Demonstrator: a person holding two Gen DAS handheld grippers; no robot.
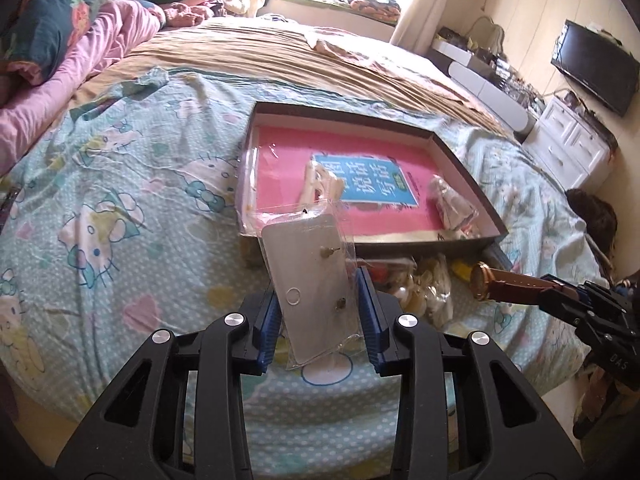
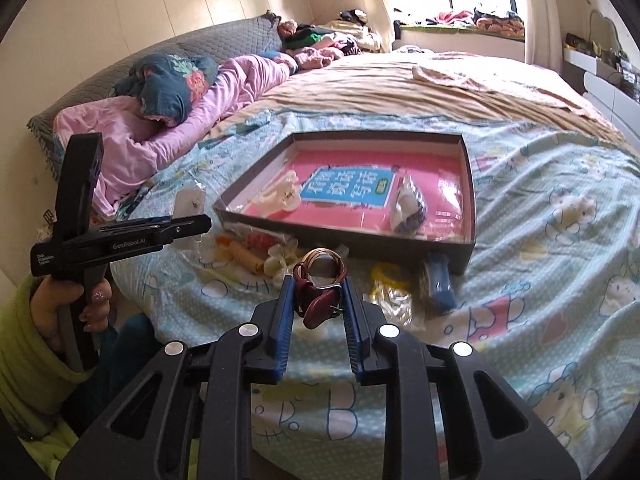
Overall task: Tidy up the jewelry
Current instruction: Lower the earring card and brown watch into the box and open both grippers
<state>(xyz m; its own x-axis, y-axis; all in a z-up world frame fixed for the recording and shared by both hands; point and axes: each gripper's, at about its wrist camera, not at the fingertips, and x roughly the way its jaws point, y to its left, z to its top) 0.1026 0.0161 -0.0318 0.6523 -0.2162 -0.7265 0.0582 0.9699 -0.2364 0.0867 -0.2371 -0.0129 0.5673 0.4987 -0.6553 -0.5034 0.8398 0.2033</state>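
The bagged pieces in the tray (image 1: 460,152) are too blurred to name; loose bags crowd its near wall, bare bedspread (image 1: 120,208) lies leftward; the left gripper (image 1: 318,308) clamps a bagged earring card (image 1: 312,276) above the bed; the right gripper (image 2: 318,300) grips a brown-strapped watch (image 2: 320,276).

Left tool (image 1: 318,300) clamped on something, held level, right tool (image 2: 316,300) likewise closed, both raised
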